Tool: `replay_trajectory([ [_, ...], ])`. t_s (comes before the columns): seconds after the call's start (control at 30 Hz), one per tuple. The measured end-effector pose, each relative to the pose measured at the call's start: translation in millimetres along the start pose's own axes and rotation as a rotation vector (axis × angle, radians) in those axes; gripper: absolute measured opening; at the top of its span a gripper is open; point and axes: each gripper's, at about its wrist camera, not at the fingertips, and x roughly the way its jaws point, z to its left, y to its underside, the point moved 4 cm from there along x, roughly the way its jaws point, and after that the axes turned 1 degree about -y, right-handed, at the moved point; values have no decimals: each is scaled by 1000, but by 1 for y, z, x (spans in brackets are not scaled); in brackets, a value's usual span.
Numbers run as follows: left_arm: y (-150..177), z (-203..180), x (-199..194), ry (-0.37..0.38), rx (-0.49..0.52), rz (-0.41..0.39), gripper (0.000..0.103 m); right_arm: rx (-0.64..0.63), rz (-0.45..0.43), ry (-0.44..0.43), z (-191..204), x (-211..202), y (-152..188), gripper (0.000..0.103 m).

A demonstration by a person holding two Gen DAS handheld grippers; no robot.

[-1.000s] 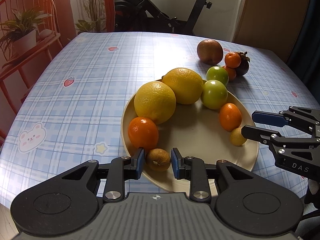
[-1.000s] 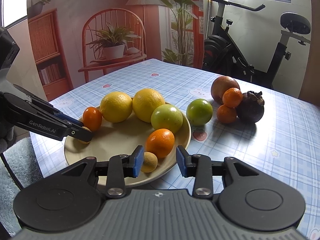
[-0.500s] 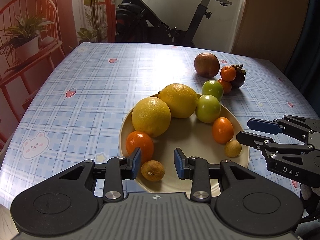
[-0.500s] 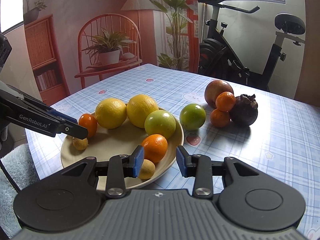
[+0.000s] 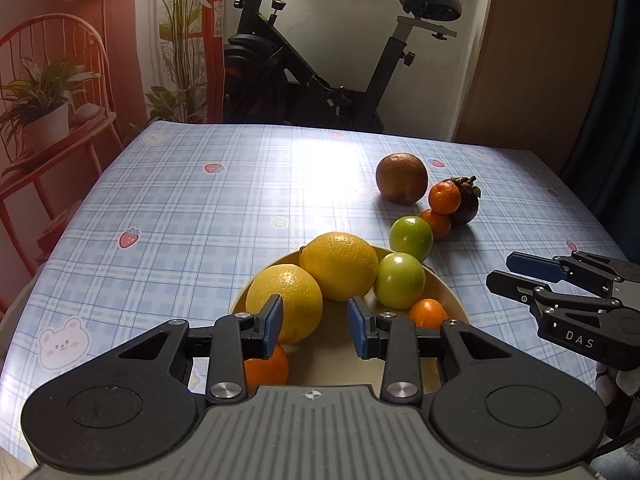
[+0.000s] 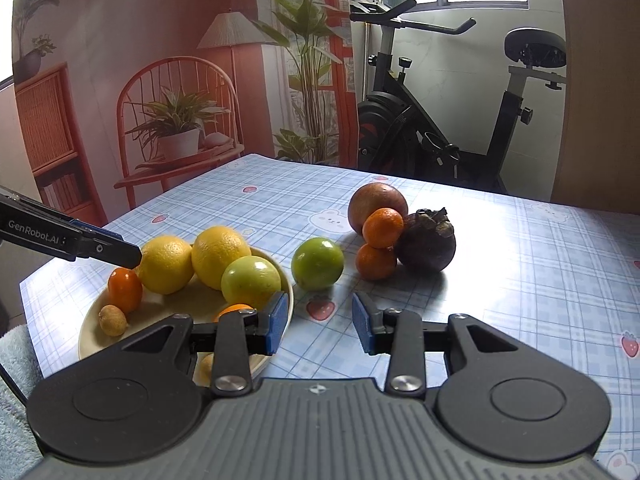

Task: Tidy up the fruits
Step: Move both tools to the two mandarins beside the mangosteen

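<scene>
A cream plate (image 6: 90, 334) holds two yellow citrus (image 6: 166, 260), a green fruit (image 6: 251, 282), small oranges (image 6: 125, 289) and a small tan fruit (image 6: 113, 320). On the cloth beside it lie a green fruit (image 6: 317, 263), a brown round fruit (image 6: 377, 208), two small oranges (image 6: 383, 227) and a dark mangosteen (image 6: 426, 244). My left gripper (image 5: 315, 328) is open and empty above the plate's (image 5: 452, 296) near side. My right gripper (image 6: 319, 326) is open and empty at the plate's right edge, short of the loose green fruit (image 5: 411, 238).
The table has a blue checked cloth (image 5: 200, 208). An exercise bike (image 5: 312, 76) stands behind it. A red chair with a potted plant (image 6: 176, 132) stands at the left. A pale towel (image 6: 16, 364) lies at the table's near left corner.
Both grippers have drawn back and risen from the plate, open and empty. The small tan fruit that lay between my left fingers stays on the plate. The right gripper has shifted right.
</scene>
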Motion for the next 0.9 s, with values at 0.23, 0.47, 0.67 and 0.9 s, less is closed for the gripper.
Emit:
replay_trajectory([
  [0.23,-28,-12,10,16,3,-60,38,-21,-18,32,-13,9,-16,39],
  [0.47,-53,-16,25,16,-25,-111,38,-67,-26,53,-25,35,-34,39],
  [0.67,-69,-16,40,20,-39,-125,38,-102,8,71,-32,67,-40,39],
  [0.9,-73,-15,54,25,-47,-106,38,-122,28,85,-31,92,-42,39],
])
